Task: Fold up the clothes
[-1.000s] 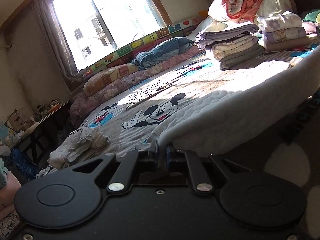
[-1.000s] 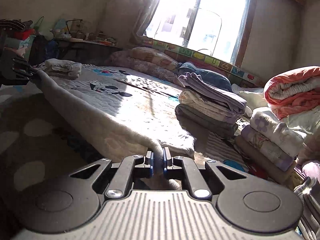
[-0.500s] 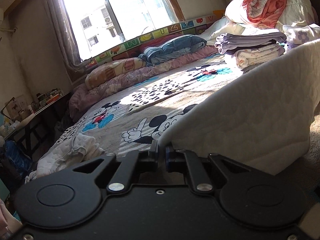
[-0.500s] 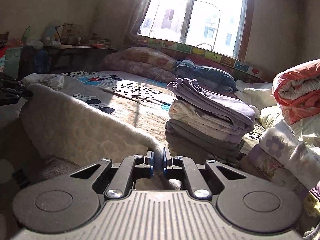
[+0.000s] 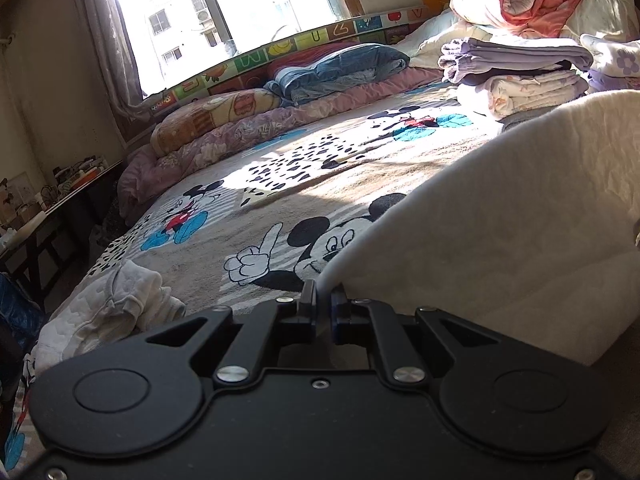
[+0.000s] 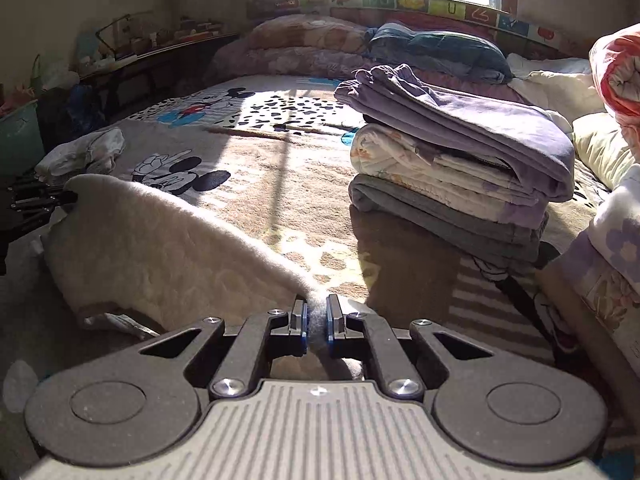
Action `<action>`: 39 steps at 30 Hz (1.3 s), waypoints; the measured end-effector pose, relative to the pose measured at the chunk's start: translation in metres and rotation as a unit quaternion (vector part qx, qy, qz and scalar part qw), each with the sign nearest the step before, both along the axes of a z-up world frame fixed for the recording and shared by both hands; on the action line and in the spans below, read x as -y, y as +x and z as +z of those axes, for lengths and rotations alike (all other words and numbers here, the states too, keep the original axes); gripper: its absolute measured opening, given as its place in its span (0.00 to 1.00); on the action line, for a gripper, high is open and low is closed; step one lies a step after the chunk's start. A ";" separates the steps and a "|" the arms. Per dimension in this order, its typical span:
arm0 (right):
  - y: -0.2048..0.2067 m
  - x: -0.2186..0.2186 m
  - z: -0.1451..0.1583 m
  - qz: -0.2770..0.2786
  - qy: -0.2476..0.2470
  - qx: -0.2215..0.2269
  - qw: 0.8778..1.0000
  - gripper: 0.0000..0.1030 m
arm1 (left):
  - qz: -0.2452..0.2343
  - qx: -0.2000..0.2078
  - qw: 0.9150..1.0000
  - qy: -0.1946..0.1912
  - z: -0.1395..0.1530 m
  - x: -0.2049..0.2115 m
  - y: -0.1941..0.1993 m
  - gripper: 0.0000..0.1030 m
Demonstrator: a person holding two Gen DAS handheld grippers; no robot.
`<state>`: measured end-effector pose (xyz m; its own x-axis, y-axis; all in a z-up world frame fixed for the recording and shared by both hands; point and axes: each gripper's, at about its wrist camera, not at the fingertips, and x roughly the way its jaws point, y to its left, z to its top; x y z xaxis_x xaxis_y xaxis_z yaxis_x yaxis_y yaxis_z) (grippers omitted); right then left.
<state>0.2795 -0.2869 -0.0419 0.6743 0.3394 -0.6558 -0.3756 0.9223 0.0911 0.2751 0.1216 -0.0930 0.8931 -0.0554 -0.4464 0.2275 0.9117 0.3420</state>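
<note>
Two tongs, the left tongs (image 5: 324, 300) and right tongs (image 6: 317, 316), stay clamped on opposite corners of a cream fleece garment (image 5: 500, 216), now carried forward and low over the cartoon-mouse bedspread (image 5: 280, 184) from its higher, stretched position a second ago. That suggests a fold being laid down. Single letters on the window-side mat (image 5: 256, 54) are too blurred to read reliably.

Fleecy matt cream garment (image 5: 500, 216); matt black plastic jaws.
</note>
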 end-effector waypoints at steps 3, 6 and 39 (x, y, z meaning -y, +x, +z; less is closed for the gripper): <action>0.017 0.004 -0.007 -0.015 0.023 -0.014 1.000 0.11 | 0.004 -0.014 1.000 -0.002 -0.007 0.001 0.009 0.05; 0.030 0.012 -0.018 -0.048 0.056 -0.021 0.997 0.23 | 0.008 -0.023 1.000 -0.002 -0.013 0.002 0.013 0.05; -0.024 0.072 -0.091 -0.260 0.327 -0.097 0.903 0.35 | 0.012 -0.042 0.999 -0.011 -0.021 0.004 0.018 0.05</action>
